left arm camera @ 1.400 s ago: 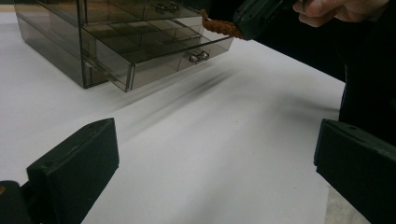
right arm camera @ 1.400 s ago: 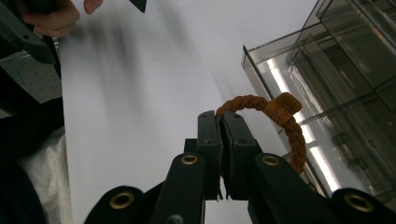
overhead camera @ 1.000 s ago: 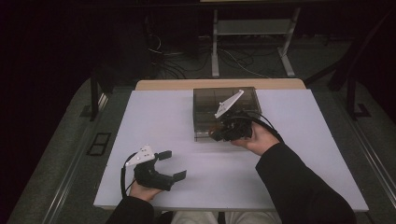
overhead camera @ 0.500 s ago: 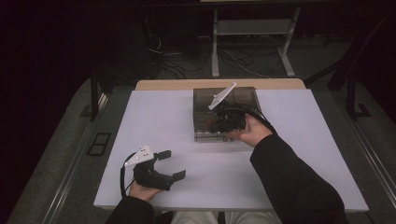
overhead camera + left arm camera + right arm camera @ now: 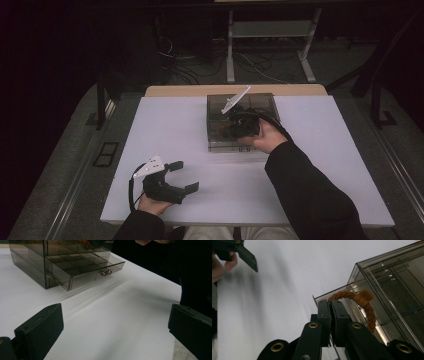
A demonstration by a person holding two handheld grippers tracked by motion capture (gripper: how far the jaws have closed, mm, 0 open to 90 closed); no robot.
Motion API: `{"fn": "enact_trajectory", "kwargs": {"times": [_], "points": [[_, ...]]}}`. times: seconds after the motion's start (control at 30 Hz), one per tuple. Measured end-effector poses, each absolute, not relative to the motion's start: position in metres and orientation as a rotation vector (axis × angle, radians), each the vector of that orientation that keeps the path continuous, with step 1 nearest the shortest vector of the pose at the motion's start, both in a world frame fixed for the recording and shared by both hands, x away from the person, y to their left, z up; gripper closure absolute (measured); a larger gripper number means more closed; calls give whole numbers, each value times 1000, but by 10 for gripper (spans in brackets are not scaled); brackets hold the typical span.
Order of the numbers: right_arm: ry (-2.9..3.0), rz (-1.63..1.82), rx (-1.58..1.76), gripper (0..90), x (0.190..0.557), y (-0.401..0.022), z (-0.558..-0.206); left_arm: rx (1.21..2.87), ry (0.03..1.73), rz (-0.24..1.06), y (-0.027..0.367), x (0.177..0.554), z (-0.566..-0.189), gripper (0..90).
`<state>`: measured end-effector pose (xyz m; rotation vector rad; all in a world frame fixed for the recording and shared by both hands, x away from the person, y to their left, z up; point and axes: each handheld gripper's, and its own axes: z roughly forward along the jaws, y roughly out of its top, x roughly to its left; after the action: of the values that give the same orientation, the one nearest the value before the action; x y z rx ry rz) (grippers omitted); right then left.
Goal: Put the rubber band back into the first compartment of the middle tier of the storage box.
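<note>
A smoky clear drawer box (image 5: 262, 104) stands at the far middle of the white table (image 5: 320, 165). Its lower drawer (image 5: 85, 267) is pulled partly out toward the person. My right gripper (image 5: 236, 128) hangs over the box's front, its jaws pressed together on an orange braided bracelet (image 5: 367, 307) with a small tag. In the right gripper view, that bracelet loops out past the right gripper (image 5: 330, 305) above the open drawer (image 5: 344, 296). My left gripper (image 5: 185, 176) rests near the front left edge, open, with nothing between the jaws of the left gripper (image 5: 115, 332).
The person's right sleeve (image 5: 310, 195) reaches across the table's front right. A tan strip of tabletop (image 5: 175, 91) shows behind the white surface. Metal stand legs and cables (image 5: 260, 55) are on the floor beyond. Bare white surface lies between the left gripper and the box.
My right gripper has moved a little left and farther in over the box's front, still carrying the bracelet. The left gripper has stayed where it was.
</note>
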<state>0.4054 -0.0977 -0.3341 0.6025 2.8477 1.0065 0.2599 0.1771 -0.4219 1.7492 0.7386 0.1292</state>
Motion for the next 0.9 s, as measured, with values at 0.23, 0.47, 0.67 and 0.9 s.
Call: {"fn": "enact_trajectory", "kwargs": {"times": [0.23, 0.47, 0.67, 0.9], "points": [[2851, 1002, 606, 855, 412, -95, -342, 1743, 742, 129, 177, 260, -422, 0], [2856, 1002, 620, 855, 417, -92, -350, 1745, 740, 133, 178, 260, -422, 0], [2857, 990, 624, 854, 420, -89, -357, 1747, 736, 130, 178, 260, -421, 0], [2864, 994, 630, 854, 424, -88, -364, 1747, 734, 132, 179, 260, -421, 0]]}}
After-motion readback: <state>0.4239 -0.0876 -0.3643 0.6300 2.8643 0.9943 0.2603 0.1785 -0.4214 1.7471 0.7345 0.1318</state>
